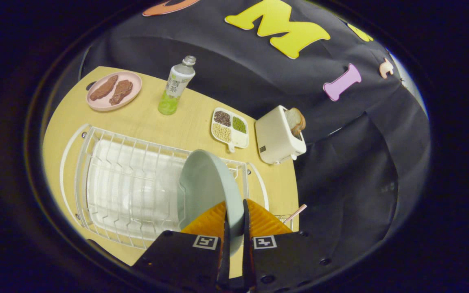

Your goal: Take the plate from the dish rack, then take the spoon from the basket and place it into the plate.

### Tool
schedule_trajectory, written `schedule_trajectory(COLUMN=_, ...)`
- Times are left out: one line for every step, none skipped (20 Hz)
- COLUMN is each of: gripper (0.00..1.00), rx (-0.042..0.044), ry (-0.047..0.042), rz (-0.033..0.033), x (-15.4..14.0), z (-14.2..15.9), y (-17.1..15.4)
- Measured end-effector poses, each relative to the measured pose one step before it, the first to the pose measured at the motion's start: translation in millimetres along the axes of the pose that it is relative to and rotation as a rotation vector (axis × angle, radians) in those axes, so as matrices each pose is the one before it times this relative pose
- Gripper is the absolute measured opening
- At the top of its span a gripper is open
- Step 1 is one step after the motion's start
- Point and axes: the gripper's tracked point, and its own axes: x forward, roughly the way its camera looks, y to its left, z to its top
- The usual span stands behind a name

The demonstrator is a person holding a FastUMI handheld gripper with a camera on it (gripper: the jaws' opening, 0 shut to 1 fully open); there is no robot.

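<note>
Between the nearly closed fingers of the gripper (234, 221), plate (208, 187) rim pinched edge-on, above dish rack (128, 191) for clearance.

The hand-held two-finger gripper (234, 221) points forward and down, its black body with two square markers nearest the camera. Its orange ribbed fingers (208, 221) stand close together, both pressed against the rim of a pale blue-green round plate (208, 183).
</note>
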Motion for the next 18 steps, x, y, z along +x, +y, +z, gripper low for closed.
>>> schedule_trajectory(gripper=0.18, rx=0.00165, ry=-0.01038, rz=-0.01729, x=-1.13, z=-1.12, y=2.08)
schedule_trajectory(gripper=0.18, rx=0.00274, ry=-0.00841, rz=-0.01300, x=-2.84, z=-0.14, y=1.13)
schedule_trajectory(gripper=0.18, rx=0.01112, ry=-0.00957, rz=-0.00975, x=-2.52, z=0.03, y=0.99)
schedule_trajectory(gripper=0.18, rx=0.01332, ry=-0.01340, rz=-0.01214, x=-1.42, z=0.77, y=-0.23)
schedule_trajectory(gripper=0.18, rx=0.01582, ry=-0.01329, rz=-0.01287, x=-1.03, z=-0.05, y=-0.69)
schedule_trajectory(gripper=0.18, rx=0.01609, ry=-0.00818, rz=-0.01562, x=-1.23, z=0.14, y=-1.70)
schedule_trajectory(gripper=0.18, rx=0.02490, ry=-0.00162, rz=-0.01371, x=-1.85, z=-2.32, y=-1.69)
schedule_trajectory(gripper=0.18, rx=0.02190, ry=-0.00540, rz=-0.00648, x=-1.21, z=-1.42, y=-0.64)
schedule_trajectory(gripper=0.18, rx=0.01658, ry=-0.00351, rz=-0.00302, x=0.26, z=-1.23, y=1.07)
schedule_trajectory(gripper=0.18, rx=0.02013, ry=-0.00327, rz=0.00049, x=-1.11, z=-1.69, y=-1.34)
schedule_trajectory(gripper=0.18, rx=0.02074, ry=-0.00283, rz=-0.00349, x=2.00, z=-1.80, y=-2.24)
schedule_trajectory(gripper=0.18, rx=0.01888, ry=-0.00570, rz=-0.00739, x=0.37, z=-0.84, y=-5.69)
schedule_trajectory(gripper=0.18, rx=0.02696, ry=-0.01012, rz=-0.00275, x=0.15, z=0.02, y=-4.36)
schedule_trajectory(gripper=0.18, rx=0.02843, ry=-0.00680, rz=0.00264, x=-0.02, z=-1.88, y=-4.15)
schedule_trajectory(gripper=0.17, rx=0.03416, ry=-0.00222, rz=0.00609, x=-0.15, z=-4.11, y=-3.88)
schedule_trajectory(gripper=0.18, rx=0.03266, ry=-0.00534, rz=0.01574, x=-0.85, z=-2.48, y=-3.64)
schedule_trajectory(gripper=0.18, rx=0.03516, ry=-0.00434, rz=0.01569, x=-0.99, z=-2.56, y=-4.55)
schedule_trajectory(gripper=0.18, rx=0.03044, ry=-0.01019, rz=0.01436, x=-1.60, z=-1.78, y=-6.75)
